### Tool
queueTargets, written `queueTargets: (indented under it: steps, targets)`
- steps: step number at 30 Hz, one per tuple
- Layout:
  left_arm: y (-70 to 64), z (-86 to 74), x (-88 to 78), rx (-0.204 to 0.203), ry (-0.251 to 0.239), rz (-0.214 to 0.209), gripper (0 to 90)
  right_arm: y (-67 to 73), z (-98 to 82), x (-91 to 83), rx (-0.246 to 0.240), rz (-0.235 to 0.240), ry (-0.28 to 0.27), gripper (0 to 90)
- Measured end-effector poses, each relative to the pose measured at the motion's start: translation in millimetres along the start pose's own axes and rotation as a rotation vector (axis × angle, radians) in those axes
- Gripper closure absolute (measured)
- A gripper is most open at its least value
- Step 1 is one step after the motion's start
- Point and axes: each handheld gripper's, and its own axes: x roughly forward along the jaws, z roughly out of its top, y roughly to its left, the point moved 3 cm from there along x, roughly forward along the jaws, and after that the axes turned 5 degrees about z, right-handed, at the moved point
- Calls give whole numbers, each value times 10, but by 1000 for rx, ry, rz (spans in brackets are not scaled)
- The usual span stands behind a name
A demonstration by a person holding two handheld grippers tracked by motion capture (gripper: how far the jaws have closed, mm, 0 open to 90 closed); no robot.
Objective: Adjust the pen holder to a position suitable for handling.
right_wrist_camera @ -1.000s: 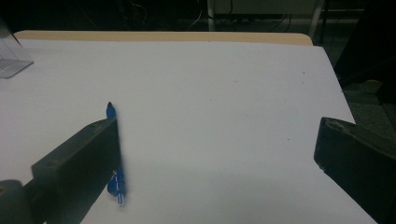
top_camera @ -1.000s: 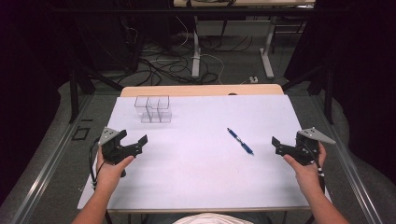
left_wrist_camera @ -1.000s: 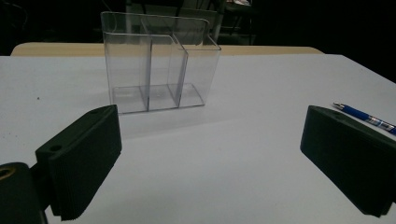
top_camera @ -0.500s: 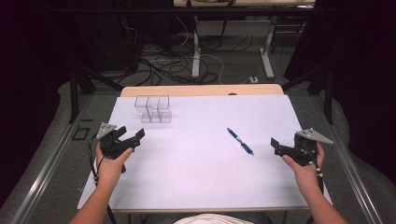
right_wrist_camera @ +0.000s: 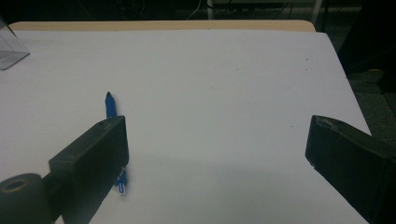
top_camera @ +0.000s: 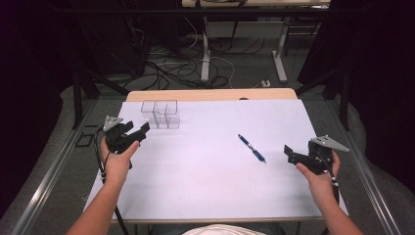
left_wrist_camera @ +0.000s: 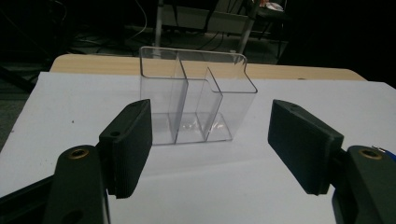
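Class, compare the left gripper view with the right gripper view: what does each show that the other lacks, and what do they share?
Left gripper view alone: the whole clear plastic organizer, standing upright with its dividers, framed between that gripper's open jaws.

Right gripper view alone: the blue pen lying flat, partly behind one jaw of the open right gripper.

Both: the white table sheet, the wooden table edge at the far end, and the dark room beyond. A corner of the organizer also peeks into the right gripper view.

A lab: cables (top_camera: 181,68) snake across floor behind white table (top_camera: 205,191)
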Motion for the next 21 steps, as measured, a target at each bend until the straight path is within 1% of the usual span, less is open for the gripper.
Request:
queueTargets:
  steps: [1, 2, 4, 5, 7, 9, 11, 12, 13, 15, 17, 20, 21]
  targets:
    - [-4, 57, 33, -1, 8, -6, 317, 1, -1, -10, 0, -2, 9, 59]
    - [-4, 57, 33, -1, 8, -6, 318, 1, -1, -10, 0, -2, 9, 59]
    - [-9, 115, 62, 6, 17, -2, 319, 1, -3, -11, 4, 0, 10, 61]
    - [-15, 178, 84, 14, 19, 3, 319, -3, -4, -14, 1, -1, 10, 63]
    - [-16, 210, 92, 19, 22, 6, 319, -4, -5, -16, 5, 0, 9, 64]
    - [-19, 275, 108, 34, 28, 18, 325, 0, -8, -17, 12, -2, 9, 65]
    - [-17, 338, 118, 35, 32, 19, 339, -1, -9, -17, 12, -2, 9, 65]
    - [-18, 367, 124, 32, 36, 26, 362, -5, -8, -16, 7, -2, 9, 66]
    - [-12, 398, 129, 38, 37, 36, 375, -3, -8, -17, 9, -1, 9, 68]
    - [-5, 446, 134, 38, 33, 46, 381, -3, -8, -18, 8, -1, 9, 69]
    - [3, 499, 144, 26, 33, 51, 399, 3, -9, -21, 15, 0, 12, 69]
    - [24, 553, 157, 12, 33, 42, 424, 4, -11, -20, 15, 0, 12, 70]
    - [27, 571, 165, 0, 31, 42, 437, 6, -11, -19, 16, 0, 13, 70]
